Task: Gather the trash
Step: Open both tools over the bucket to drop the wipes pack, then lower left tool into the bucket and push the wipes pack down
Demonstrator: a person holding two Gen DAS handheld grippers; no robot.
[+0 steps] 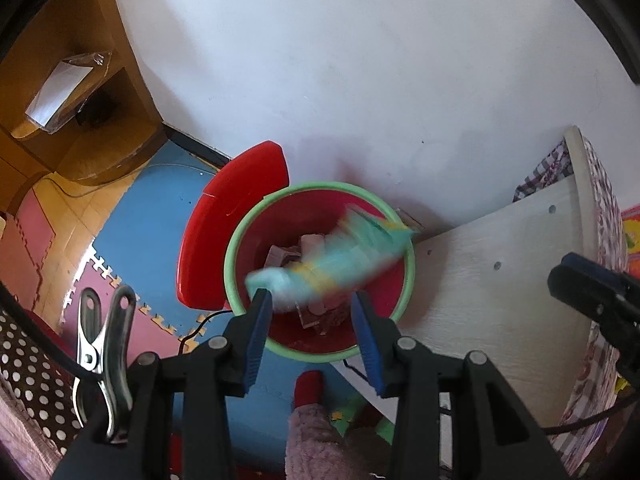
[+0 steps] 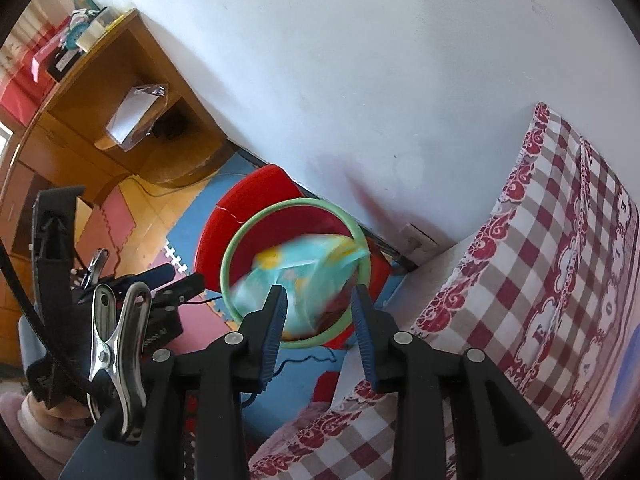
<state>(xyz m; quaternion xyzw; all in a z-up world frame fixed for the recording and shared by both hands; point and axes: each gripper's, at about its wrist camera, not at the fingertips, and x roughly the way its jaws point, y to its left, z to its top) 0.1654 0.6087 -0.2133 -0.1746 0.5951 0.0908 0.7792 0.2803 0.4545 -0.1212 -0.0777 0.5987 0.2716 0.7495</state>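
A red trash bin with a green rim [image 1: 236, 240] stands on the floor against the white wall, its red lid [image 1: 224, 216] tipped open behind it. A teal and yellow wrapper [image 1: 332, 260], motion-blurred, is in the air over the bin's mouth, above other trash [image 1: 320, 312] inside. My left gripper [image 1: 314, 308] is open just above the bin, free of the wrapper. In the right wrist view the same bin [image 2: 240, 248] and blurred wrapper [image 2: 300, 276] show. My right gripper [image 2: 318, 304] is open above the bin's near rim.
A wooden desk with shelves [image 2: 100, 128] stands left along the wall. Foam mats [image 1: 148, 224] cover the floor. A white bed panel [image 1: 500, 280] and a checked red bedspread [image 2: 540, 260] lie right of the bin. A cable [image 2: 296, 360] runs on the floor.
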